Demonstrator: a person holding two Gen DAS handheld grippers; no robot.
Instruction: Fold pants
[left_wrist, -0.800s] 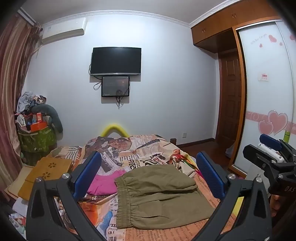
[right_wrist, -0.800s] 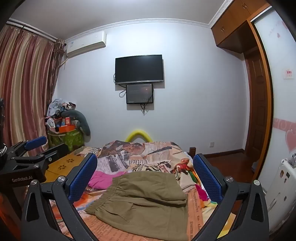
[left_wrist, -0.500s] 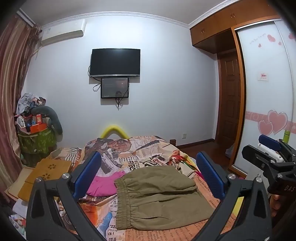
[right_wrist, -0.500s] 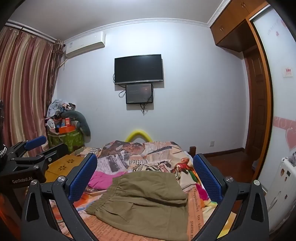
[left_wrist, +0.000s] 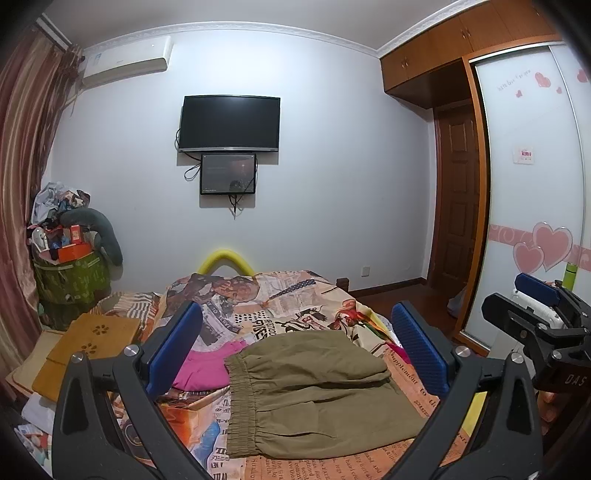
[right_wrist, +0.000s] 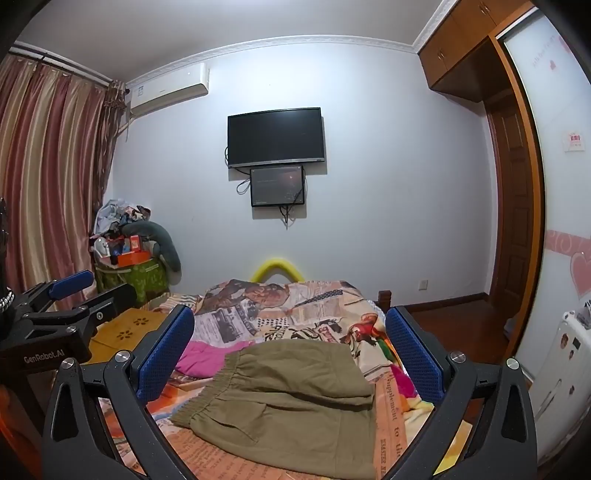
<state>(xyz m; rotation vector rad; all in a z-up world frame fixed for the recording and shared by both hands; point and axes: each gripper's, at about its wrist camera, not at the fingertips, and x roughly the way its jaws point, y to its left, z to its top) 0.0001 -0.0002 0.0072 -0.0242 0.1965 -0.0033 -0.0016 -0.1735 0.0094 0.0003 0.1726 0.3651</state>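
Almost nothing has changed over the last moment: both views sit where they did a second ago, with only a slight drift of framing, and the olive pants (left_wrist: 310, 391) lie in the same folded bundle on the bed (left_wrist: 280, 295). That stillness suggests the fold is either finished or paused; the pants already look doubled over, elastic waistband on the left, an upper layer lapped across the far part, so little work seems to remain.

The left gripper (left_wrist: 295, 350) hangs above the near end of the bed with its jaws spread as wide as they go and nothing between the blue pads. The right gripper (right_wrist: 291, 354) is equally wide open and empty, level with the other and to its right. Neither touches the cloth.

The pants rest on the newspaper-print bedcover, near the viewer, with a pink garment (left_wrist: 207, 365) just beside them on the left, its near edge touching or tucked under the waistband.

For containers, 1 green bin (left_wrist: 70, 280) stands far left by the curtain (right_wrist: 44, 184), heaped over its rim with boxes, an orange carton and bundled cloth, a grey cushion draped across it. The exact contents are too small to tell.
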